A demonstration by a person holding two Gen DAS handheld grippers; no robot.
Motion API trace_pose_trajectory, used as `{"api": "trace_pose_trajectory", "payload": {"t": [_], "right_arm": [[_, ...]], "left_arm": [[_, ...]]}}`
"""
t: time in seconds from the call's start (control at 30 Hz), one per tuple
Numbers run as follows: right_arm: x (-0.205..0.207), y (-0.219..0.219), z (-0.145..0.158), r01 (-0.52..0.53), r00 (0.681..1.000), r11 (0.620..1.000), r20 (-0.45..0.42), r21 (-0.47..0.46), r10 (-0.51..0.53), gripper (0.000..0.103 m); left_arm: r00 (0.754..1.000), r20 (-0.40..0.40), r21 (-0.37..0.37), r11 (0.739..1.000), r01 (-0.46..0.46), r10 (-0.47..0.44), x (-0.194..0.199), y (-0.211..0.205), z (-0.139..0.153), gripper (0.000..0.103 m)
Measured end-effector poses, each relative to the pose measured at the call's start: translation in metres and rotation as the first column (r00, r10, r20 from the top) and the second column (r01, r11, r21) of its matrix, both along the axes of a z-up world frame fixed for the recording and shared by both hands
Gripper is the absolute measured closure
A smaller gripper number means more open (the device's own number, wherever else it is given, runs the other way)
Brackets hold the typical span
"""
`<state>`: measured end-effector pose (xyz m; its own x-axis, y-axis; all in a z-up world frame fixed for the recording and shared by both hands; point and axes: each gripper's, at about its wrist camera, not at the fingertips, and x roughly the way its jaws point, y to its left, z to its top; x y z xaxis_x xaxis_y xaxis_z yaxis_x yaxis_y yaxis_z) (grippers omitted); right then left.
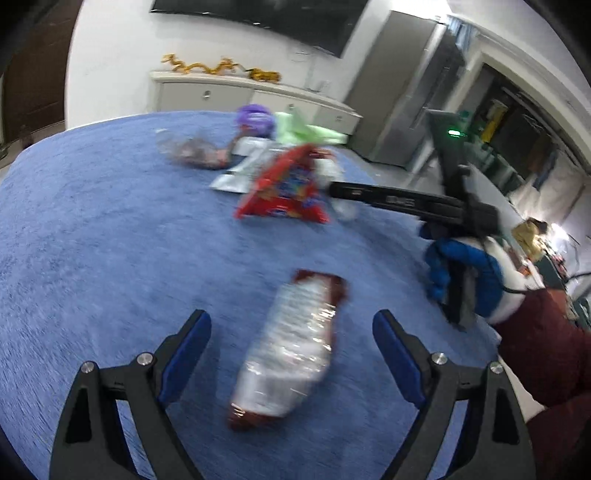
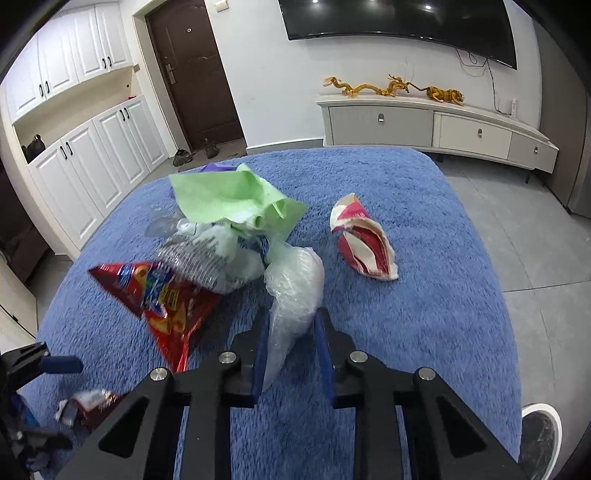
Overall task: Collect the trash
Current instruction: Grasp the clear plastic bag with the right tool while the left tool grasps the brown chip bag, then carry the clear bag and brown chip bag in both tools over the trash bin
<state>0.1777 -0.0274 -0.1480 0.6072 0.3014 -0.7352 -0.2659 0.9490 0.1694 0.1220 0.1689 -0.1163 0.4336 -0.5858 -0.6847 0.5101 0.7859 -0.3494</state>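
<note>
Crinkly clear plastic bag [image 2: 291,291] pinched by right tool [image 2: 291,332]

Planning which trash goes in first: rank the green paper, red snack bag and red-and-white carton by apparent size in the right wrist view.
1. Green paper and red snack bag: look about equal; the bag lies nearer the camera, so unranked.
2. Red-and-white carton: smallest.

Home living room, wall-mounted television [image 2: 399,22], low media cabinet [image 2: 436,125], white cupboards [image 2: 92,147], entrance door [image 2: 192,70], shoes [image 2: 183,157]
</note>
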Motion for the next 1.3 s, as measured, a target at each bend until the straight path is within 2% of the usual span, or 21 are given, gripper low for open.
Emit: {"api": "trace_pose_trajectory", "payload": {"t": [0.13, 0.27, 0.37, 0.53, 0.6, 0.67, 0.7, 0.73, 0.77, 0.87, 0.97, 1.13, 1.3], "right_arm": [[-0.013, -0.004, -0.001, -0.002, 1.0, 1.0, -0.008, 0.007, 0.002, 0.083], [-0.021, -0.003, 0.001, -0.008, 1.0, 1.0, -0.009, 0.02, 0.008, 0.086], [-0.029, -0.003, 0.002, -0.013, 1.0, 1.0, -0.005, 0.027, 0.013, 0.086], [-0.04, -0.009, 0.009, -0.002, 1.0, 0.999, 0.004, 0.05, 0.002, 0.086], [-0.044, -0.013, 0.012, 0.003, 1.0, 0.998, 0.007, 0.058, -0.003, 0.086], [-0.051, -0.013, 0.017, 0.006, 1.0, 0.998, 0.016, 0.064, -0.007, 0.086], [-0.054, -0.015, 0.019, 0.006, 1.0, 0.998, 0.021, 0.066, -0.008, 0.086], [-0.058, -0.016, 0.021, 0.006, 1.0, 0.998, 0.026, 0.067, -0.008, 0.086], [-0.06, -0.016, 0.023, 0.007, 1.0, 0.998, 0.03, 0.068, -0.009, 0.086], [-0.069, -0.021, 0.031, 0.01, 0.999, 0.997, 0.047, 0.077, -0.013, 0.086], [-0.079, -0.027, 0.037, 0.012, 0.998, 0.996, 0.06, 0.087, -0.017, 0.086], [-0.098, -0.037, 0.043, 0.024, 0.996, 0.997, 0.079, 0.073, -0.03, 0.086], [-0.117, -0.065, 0.042, 0.078, 0.993, 0.992, 0.084, 0.094, -0.086, 0.086]], "left_arm": [[0.998, 0.033, 0.012, 0.999, 0.046, -0.046, -0.018, -0.008, 0.007, 0.014], [0.999, 0.047, 0.031, 0.999, 0.022, -0.023, -0.012, -0.012, 0.01, 0.014], [0.998, 0.057, 0.095, 0.995, -0.01, 0.005, -0.008, -0.018, 0.007, 0.014], [0.998, 0.06, 0.158, 0.987, -0.005, -0.004, -0.005, -0.03, -0.002, 0.014], [0.997, 0.071, 0.207, 0.978, -0.02, 0.005, -0.002, -0.038, -0.006, 0.016], [0.998, 0.06, 0.256, 0.966, -0.028, 0.013, 0.003, -0.044, -0.015, 0.04], [0.997, 0.067, 0.265, 0.963, -0.043, 0.026, 0.005, -0.045, -0.017, 0.041], [0.997, 0.066, 0.26, 0.964, -0.052, 0.036, 0.006, -0.044, -0.017, 0.047], [0.996, 0.07, 0.261, 0.963, -0.064, 0.047, 0.007, -0.042, -0.016, 0.059], [0.994, 0.055, 0.224, 0.97, -0.1, 0.09, 0.01, -0.031, -0.015, 0.073], [0.99, 0.062, 0.191, 0.972, -0.134, 0.125, 0.006, -0.022, -0.009, 0.077], [0.982, 0.091, 0.151, 0.972, -0.181, 0.168, -0.009, -0.011, 0.009, 0.078], [0.98, 0.118, 0.126, 0.977, -0.172, 0.158, -0.029, -0.018, 0.029, 0.078]]}}
